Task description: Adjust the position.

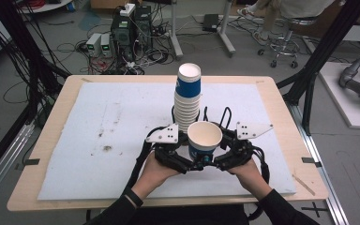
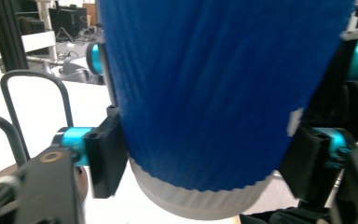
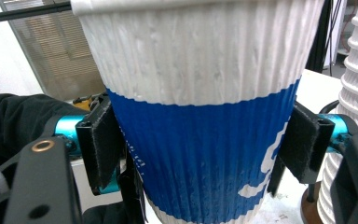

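**Inspector A:** The paper cup (image 1: 205, 138) is ribbed, with a white upper band, a blue lower band and a plain cream inside. It sits between both grippers near the table's front edge, just in front of the cup stack (image 1: 187, 97).

**Inspector B:** The left gripper (image 2: 205, 158) is clamped on its blue wall, pads pressed in on either side. The right gripper (image 3: 205, 149) grasps the same cup, pads against the corrugation.

**Inspector A:** The white foam sheet (image 1: 98, 136) is matte and stained in patches.

**Inspector B:** The cup's base is hidden behind the grippers. The white printing is cut off and unreadable. The left gripper view is blurred.
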`<action>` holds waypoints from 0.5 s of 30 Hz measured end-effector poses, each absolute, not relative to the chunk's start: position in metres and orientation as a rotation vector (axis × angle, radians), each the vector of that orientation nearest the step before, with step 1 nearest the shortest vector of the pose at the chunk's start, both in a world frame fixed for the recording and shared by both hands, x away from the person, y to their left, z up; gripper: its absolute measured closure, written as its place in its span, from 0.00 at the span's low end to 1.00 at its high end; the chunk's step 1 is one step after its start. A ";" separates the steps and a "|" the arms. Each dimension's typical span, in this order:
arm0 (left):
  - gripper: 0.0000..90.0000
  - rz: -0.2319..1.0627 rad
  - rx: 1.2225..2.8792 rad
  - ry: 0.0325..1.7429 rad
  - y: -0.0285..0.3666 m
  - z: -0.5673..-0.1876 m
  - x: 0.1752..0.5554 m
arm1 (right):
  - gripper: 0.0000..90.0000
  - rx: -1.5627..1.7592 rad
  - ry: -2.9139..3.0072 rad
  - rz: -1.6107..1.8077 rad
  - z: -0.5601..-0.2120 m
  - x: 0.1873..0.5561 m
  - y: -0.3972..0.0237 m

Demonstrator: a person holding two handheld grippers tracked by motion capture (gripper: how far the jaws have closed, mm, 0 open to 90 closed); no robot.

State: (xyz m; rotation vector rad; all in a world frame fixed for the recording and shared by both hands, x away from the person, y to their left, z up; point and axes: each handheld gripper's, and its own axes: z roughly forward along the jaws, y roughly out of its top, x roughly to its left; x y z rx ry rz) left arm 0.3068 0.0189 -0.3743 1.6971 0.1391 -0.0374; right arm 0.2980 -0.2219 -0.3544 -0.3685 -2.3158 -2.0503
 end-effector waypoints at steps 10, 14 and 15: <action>0.33 -0.050 1.711 0.135 0.019 -0.377 0.309 | 0.17 -0.359 -2.315 -2.040 -0.353 0.299 -0.221; 0.33 -0.048 1.714 0.133 0.018 -0.378 0.309 | 0.17 -0.362 -2.313 -2.055 -0.349 0.298 -0.221; 0.33 -0.050 1.715 0.132 0.017 -0.378 0.309 | 0.17 -0.363 -2.311 -2.058 -0.349 0.298 -0.221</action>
